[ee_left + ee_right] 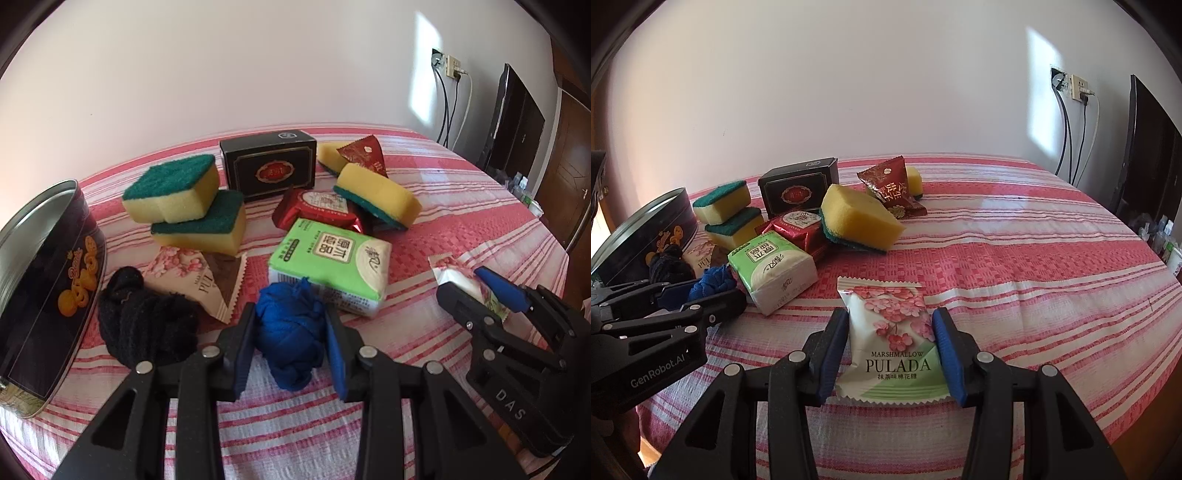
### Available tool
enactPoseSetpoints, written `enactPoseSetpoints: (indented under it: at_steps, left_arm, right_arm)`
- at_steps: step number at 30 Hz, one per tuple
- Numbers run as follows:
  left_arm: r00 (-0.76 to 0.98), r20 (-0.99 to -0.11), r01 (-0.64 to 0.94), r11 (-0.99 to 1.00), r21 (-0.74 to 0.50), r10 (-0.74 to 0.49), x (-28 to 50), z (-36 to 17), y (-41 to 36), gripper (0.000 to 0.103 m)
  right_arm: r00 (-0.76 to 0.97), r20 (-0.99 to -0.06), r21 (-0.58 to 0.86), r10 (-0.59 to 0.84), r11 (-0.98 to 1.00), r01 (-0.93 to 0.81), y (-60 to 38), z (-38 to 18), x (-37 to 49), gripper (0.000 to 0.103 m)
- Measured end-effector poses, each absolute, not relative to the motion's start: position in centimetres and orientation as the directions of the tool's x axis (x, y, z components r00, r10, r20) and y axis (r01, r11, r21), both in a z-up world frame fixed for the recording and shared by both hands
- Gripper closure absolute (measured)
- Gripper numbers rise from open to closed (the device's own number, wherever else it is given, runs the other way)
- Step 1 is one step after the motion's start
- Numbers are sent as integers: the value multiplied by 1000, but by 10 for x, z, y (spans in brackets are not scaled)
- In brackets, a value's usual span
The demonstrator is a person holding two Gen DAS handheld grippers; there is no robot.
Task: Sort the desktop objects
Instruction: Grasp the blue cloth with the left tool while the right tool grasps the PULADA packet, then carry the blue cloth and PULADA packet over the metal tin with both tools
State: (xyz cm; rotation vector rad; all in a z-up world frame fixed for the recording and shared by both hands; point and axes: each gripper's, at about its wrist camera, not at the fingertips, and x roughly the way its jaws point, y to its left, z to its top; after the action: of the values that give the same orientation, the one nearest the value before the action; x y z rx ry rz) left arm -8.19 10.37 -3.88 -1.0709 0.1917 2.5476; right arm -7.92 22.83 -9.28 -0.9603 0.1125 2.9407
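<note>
My left gripper (290, 341) has its blue pads on both sides of a blue rolled sock (290, 332) that rests on the striped cloth; the pads touch it. My right gripper (892, 350) is closed on a white and pink Pulada marshmallow packet (890, 332) lying on the cloth. The right gripper also shows in the left wrist view (491, 291) with the packet (461, 277) between its fingers. The left gripper shows at the left of the right wrist view (701, 291) around the blue sock (713, 282).
A black sock (147, 321) and a dark cookie tin (44, 291) lie at the left. Behind are several yellow-green sponges (173, 188), a black box (269, 164), a green tissue pack (332, 266), red snack packets (317, 210) and another Pulada packet (199, 277). A wall stands behind.
</note>
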Motion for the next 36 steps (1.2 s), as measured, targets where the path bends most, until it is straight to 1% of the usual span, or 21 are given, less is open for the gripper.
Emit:
enactPoseSetpoints:
  at_steps: [4,7,16,22,27,36]
  left_arm:
    - [-670,-691,-374,-927,0,270,-77,-33,99,69]
    - [-697,-671,-362,-932,25,252,-72,-27,97,69]
    - [-732,-637,-334,-942,29,241,-66,-15,82,69]
    - [-745,-618,-323,-946,4,251,-60,-8,67,69]
    - [-748,-603,-317,-948,-42,277,-56,-2,51,69]
    - [-783,-569,-253,-965,-75,250,-50,9,10,69]
  right_arm:
    - [-801,-599,69,9,-996,-63,230,-92,-79,53]
    - [-799,-601,109,-27,-993,-49,230,-89,-78,53]
    - [-812,-583,93,-42,-996,-16,214,-74,-70,53]
    - [-822,-567,70,-55,-997,19,197,-62,-64,53]
    - [-828,-557,49,-72,-997,54,179,-54,-60,53]
    - [-836,-533,22,-130,-990,139,139,-38,-59,53]
